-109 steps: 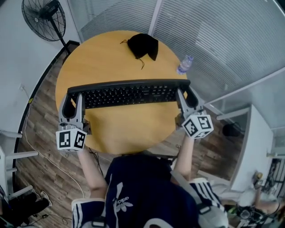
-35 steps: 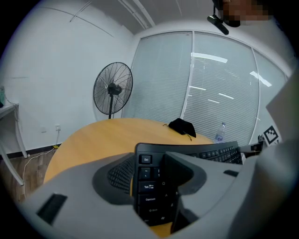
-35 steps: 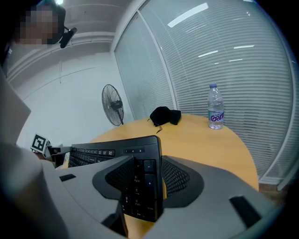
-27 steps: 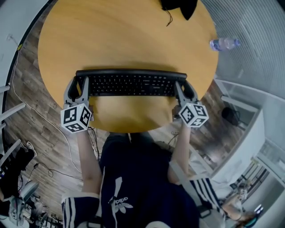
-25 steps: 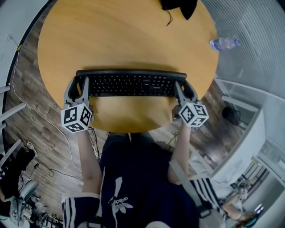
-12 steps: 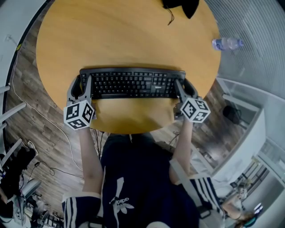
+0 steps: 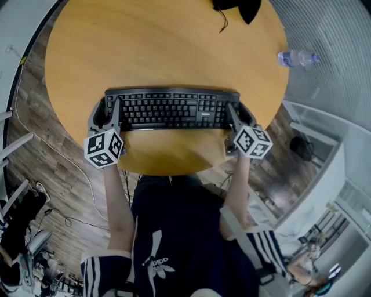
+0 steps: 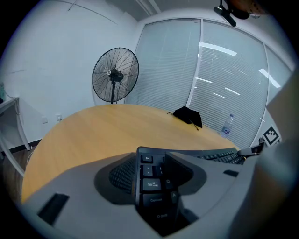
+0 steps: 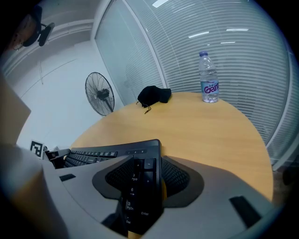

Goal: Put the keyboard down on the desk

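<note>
A black keyboard [image 7: 174, 109] lies level across the near part of the round wooden desk [image 7: 162, 52], keys facing up. Whether it touches the wood I cannot tell. My left gripper [image 7: 108, 109] is shut on the keyboard's left end, and my right gripper [image 7: 237, 110] is shut on its right end. In the left gripper view the jaws of the left gripper [image 8: 154, 163] pinch the Esc and Tab corner of the keyboard [image 8: 152, 184]. In the right gripper view the right gripper [image 9: 140, 172] clamps the number-pad end of the keyboard [image 9: 133, 186].
A black cloth bundle [image 7: 235, 7] lies at the desk's far side and a water bottle [image 7: 295, 58] lies near its right rim. A standing fan [image 8: 115, 74] is beyond the desk by the wall. Window blinds [image 9: 224, 42] close off the far side. The desk's near edge is just behind the keyboard.
The keyboard has come in from higher up and now sits flatter, with more of its key face showing, a little nearer the desk's front edge. Both grippers stay clamped on its ends.
</note>
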Demonstrator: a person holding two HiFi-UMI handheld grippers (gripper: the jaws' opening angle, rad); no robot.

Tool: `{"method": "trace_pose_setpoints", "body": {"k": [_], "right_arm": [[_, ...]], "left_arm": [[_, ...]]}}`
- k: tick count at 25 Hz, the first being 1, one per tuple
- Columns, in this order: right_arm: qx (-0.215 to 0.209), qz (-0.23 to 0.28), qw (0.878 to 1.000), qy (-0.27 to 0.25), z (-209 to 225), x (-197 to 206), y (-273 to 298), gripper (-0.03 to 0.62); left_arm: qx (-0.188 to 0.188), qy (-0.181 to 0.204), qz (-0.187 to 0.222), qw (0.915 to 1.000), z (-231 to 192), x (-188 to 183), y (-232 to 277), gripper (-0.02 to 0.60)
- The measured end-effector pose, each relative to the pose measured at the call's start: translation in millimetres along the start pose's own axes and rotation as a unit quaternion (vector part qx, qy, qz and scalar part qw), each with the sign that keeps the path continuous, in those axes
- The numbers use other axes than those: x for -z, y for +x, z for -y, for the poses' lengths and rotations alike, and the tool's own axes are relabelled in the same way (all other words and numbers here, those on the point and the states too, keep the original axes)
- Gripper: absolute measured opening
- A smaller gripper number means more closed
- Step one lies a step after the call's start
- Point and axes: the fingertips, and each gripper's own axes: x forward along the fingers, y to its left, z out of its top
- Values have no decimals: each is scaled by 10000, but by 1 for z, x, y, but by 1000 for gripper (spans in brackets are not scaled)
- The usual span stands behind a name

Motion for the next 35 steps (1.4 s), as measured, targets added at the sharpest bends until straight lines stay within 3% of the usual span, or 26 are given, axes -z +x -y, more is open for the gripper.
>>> {"method": "trace_pose_setpoints", "body": {"k": [23, 35], "right_arm": [[-4, -115, 9999, 76, 3, 4, 4, 173], [304, 165, 9989, -308, 3, 0, 2, 173]], "left_arm": [[-219, 168, -297, 9992, -1, 5, 4, 193], [-334, 251, -385, 9984, 1, 4, 5, 193]]}}
